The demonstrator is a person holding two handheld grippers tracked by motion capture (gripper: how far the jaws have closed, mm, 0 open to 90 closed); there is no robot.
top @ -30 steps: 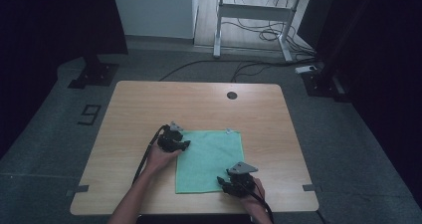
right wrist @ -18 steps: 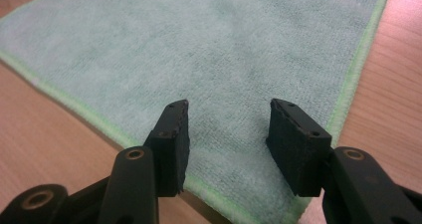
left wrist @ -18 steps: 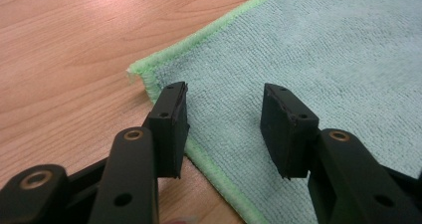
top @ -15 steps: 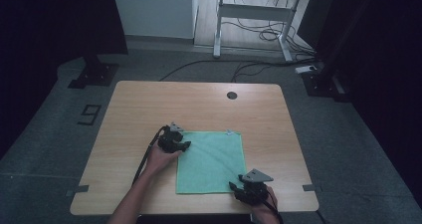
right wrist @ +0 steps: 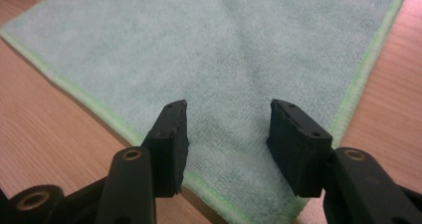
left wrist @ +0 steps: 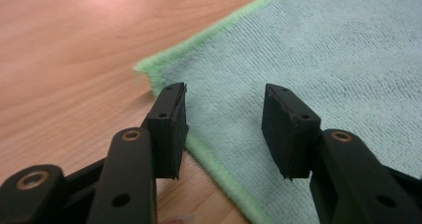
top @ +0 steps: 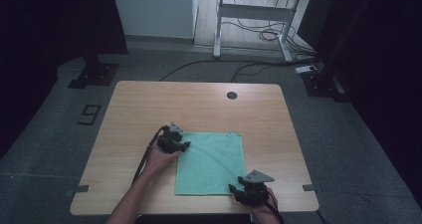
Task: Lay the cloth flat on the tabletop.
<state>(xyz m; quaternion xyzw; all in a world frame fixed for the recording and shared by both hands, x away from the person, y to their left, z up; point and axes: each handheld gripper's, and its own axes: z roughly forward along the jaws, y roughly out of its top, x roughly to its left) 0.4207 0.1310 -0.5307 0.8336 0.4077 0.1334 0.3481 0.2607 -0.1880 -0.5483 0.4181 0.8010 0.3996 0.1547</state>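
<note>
Green cloth [top: 211,163] flat on wooden table [top: 199,102], left gripper [top: 185,146] at far-left corner, right gripper [top: 232,188] at near-right corner (both jaws parted, holding nothing)

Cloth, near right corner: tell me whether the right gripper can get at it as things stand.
Probably yes. The right gripper sits at that corner of the cloth with its jaws open, and in the right gripper view the corner lies flat on the table just ahead of them, with nothing between.
</note>
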